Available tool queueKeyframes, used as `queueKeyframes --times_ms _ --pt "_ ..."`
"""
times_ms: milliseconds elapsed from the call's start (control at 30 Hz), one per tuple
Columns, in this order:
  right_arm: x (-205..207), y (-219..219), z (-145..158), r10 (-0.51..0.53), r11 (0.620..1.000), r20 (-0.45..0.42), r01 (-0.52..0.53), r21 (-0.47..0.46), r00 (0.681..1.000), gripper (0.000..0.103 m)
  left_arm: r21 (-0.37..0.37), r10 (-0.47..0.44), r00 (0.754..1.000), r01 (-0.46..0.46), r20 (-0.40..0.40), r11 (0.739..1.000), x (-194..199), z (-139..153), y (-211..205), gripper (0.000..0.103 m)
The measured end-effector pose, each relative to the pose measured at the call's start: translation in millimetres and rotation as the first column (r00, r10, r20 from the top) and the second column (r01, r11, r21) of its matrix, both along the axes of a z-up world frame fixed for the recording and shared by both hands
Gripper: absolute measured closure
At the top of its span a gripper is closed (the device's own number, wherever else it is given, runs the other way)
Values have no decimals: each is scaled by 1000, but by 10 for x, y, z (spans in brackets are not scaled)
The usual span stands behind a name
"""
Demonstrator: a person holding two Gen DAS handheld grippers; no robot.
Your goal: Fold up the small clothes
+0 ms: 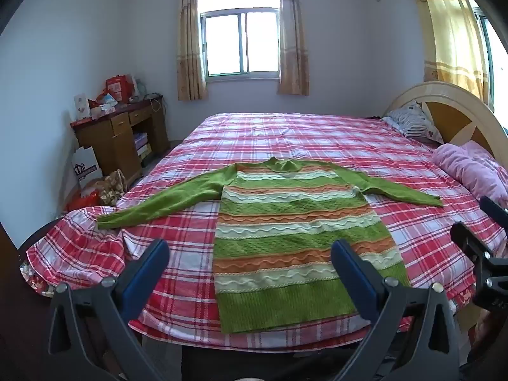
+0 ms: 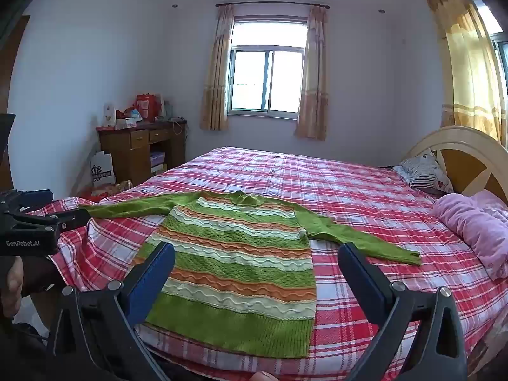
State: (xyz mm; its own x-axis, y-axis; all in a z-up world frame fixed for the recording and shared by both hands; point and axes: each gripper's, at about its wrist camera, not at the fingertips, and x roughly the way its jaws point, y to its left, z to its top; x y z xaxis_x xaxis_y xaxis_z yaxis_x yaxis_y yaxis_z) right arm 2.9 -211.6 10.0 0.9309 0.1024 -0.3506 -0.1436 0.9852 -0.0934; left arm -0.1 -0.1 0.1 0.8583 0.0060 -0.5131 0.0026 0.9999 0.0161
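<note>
A small green sweater (image 1: 285, 228) with orange and white wavy stripes lies flat on the red plaid bed (image 1: 317, 133), both sleeves spread out, hem toward me. It also shows in the right wrist view (image 2: 238, 263). My left gripper (image 1: 250, 250) is open and empty, held above the hem at the bed's near edge. My right gripper (image 2: 257, 254) is open and empty, above the sweater's lower body. The right gripper also shows at the right edge of the left wrist view (image 1: 479, 235), and the left gripper at the left edge of the right wrist view (image 2: 35, 216).
A pink blanket (image 2: 476, 231) and a striped pillow (image 1: 412, 123) lie by the headboard (image 1: 460, 117) at right. A wooden desk (image 1: 120, 133) with clutter stands at left, bags on the floor beside it. A window (image 1: 241, 44) is in the far wall.
</note>
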Motion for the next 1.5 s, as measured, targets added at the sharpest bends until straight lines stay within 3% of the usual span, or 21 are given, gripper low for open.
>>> queueKeyframes --times_ms 167,433,1500 --pt "1 -11 -11 0 1000 -1 0 3 1000 1 29 9 1000 -9 10 1000 -19 -4 -65 0" --pt "1 -20 -18 0 1000 -2 0 9 1000 1 -3 17 1000 -17 1 1000 5 0 51 0" --pt "16 -13 -93 6 1000 -20 -5 14 1000 1 -14 25 1000 -25 -6 1000 13 -43 95 0"
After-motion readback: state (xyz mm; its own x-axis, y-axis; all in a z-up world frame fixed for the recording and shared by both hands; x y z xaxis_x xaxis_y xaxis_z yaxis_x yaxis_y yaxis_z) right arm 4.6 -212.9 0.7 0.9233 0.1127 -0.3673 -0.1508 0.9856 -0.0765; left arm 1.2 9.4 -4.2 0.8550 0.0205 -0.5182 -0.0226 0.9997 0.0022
